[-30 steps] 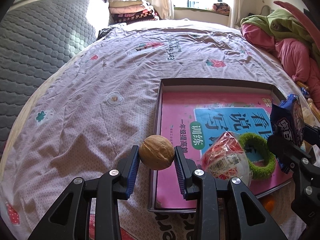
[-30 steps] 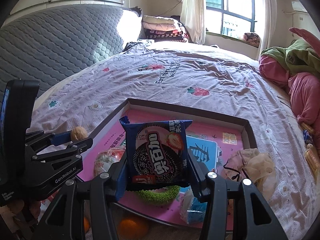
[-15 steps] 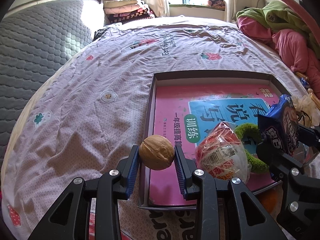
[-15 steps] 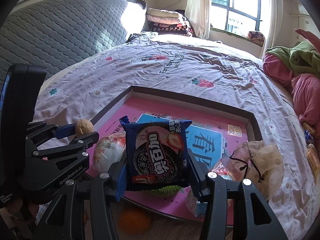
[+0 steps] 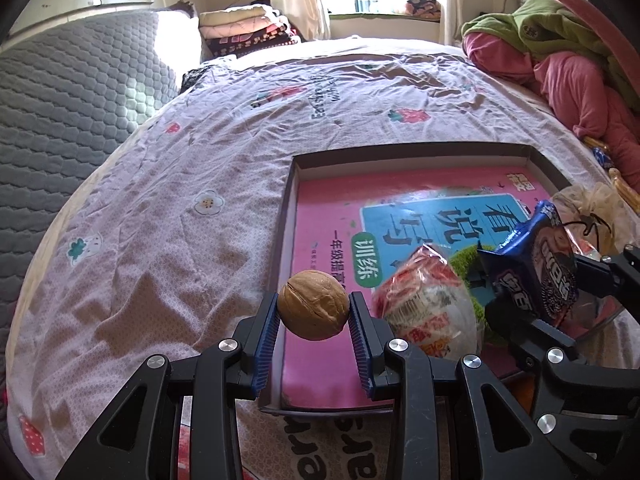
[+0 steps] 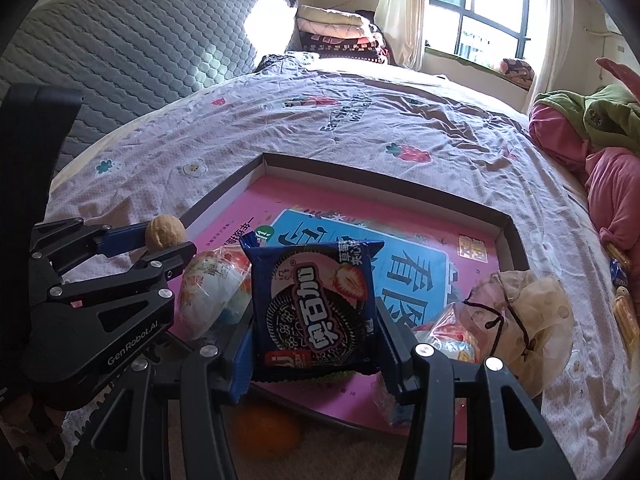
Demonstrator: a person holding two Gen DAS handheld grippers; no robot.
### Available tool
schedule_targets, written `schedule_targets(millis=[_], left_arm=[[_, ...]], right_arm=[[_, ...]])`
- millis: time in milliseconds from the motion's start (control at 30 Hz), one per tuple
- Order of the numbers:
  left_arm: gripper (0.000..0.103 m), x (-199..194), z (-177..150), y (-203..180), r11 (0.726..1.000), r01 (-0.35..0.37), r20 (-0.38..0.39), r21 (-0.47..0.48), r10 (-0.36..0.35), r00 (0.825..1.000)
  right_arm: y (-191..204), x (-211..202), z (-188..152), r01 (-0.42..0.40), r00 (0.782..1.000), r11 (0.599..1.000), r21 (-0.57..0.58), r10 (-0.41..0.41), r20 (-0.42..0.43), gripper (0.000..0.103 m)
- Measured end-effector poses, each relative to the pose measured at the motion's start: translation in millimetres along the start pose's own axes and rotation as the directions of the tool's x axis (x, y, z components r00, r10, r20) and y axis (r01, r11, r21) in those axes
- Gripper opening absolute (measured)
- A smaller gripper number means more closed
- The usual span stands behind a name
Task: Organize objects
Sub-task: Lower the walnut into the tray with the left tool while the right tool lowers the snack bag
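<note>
So a walnut (image 5: 313, 305) is pinched between the pads of the left gripper (image 5: 313, 312), hanging over the near-left edge of the shallow box (image 5: 408, 150). A blue cookie packet (image 6: 316, 304) is clamped in the right gripper (image 6: 316, 320) above the box's near side. A wrapped snack (image 5: 428, 304), green ring (image 5: 466, 262) and mesh pouch (image 6: 520, 312) are already parked inside. An orange (image 6: 266, 432) is left outside, so roughly halfway done, probably.
</note>
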State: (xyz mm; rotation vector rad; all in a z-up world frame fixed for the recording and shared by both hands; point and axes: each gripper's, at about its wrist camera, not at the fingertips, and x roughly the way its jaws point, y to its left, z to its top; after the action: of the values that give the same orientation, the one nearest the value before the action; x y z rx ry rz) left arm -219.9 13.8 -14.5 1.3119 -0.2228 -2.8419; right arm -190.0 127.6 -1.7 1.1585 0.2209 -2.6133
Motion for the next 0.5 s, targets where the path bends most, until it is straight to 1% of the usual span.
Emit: schedule_targets(millis=[500], left_arm=[[0.035,17.6,-7.3,-0.4,0.998,0.062,-0.061,-0.025,-0.064,0.996]], right_arm=[[4.4,8.0,-2.7,0.027,0.999,0.999,-0.038,-0.028,-0.021,0.052]])
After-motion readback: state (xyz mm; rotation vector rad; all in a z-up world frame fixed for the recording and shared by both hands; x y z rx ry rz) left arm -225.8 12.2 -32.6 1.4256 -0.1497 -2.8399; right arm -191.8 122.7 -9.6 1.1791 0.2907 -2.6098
